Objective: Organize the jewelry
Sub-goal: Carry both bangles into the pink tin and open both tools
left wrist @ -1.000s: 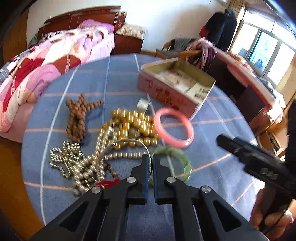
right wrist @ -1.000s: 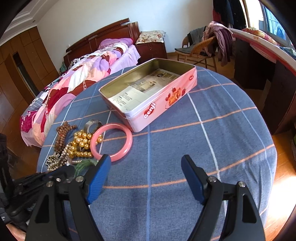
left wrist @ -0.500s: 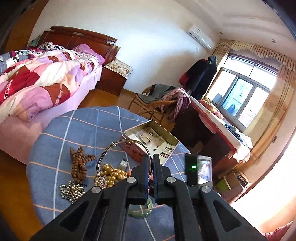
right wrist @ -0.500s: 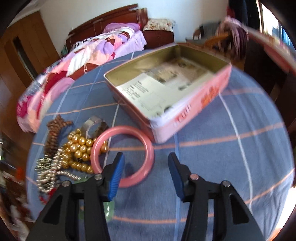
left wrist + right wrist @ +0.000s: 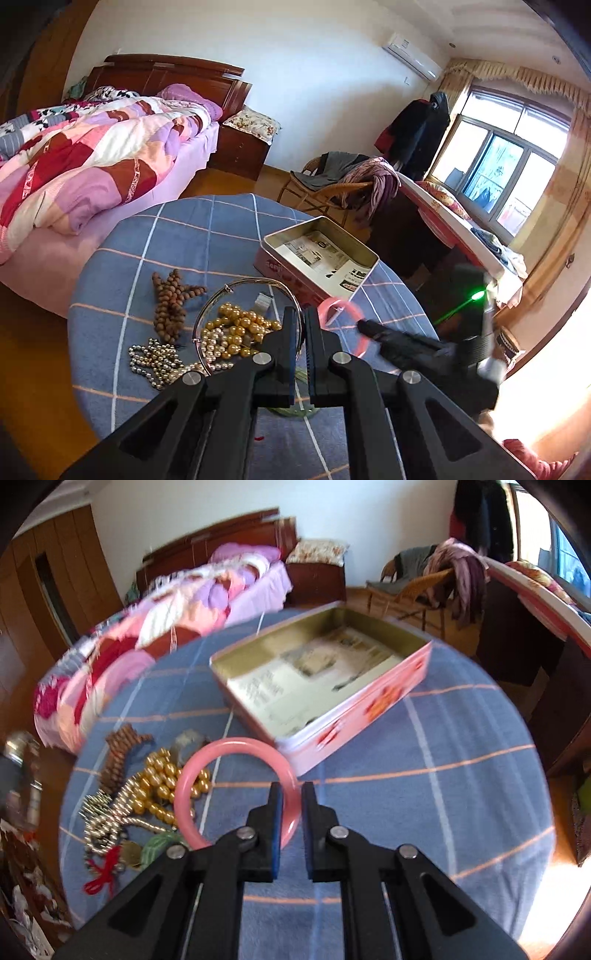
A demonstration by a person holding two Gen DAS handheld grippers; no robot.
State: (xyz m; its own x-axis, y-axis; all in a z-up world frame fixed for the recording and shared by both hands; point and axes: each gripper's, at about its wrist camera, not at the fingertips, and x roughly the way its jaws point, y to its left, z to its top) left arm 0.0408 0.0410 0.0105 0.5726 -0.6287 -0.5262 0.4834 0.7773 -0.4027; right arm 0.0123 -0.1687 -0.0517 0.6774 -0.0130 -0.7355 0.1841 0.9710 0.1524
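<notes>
The left gripper is clamping the thin silver bangle, its jaws squeezed nearly together on the wire rim, and the hoop is standing out ahead of the fingers above the heap of jewelry on the round desk with its blue checked cloth. Seen through that hoop in the left wrist view, the gold bead strand is lying in a pile, with the brown wooden bead bracelet to its left and the silver bead chain nearer the camera. The right gripper has just been closing, and its blue-padded jaws are now pinching the near right part of the pink bangle, which is passing between them; the rest of the ring is reaching out to the left over the gold beads. In the left wrist view the pink bangle is showing only as a blurred loop at the right gripper's black tip. Just beyond it the open pink tin is sitting on the desk, with a printed sheet lying flat inside it and no jewelry visible in it. A green bangle is peeking out beside the right gripper's left arm, next to a red tassel. A bed with a patchwork quilt is standing behind the desk.
</notes>
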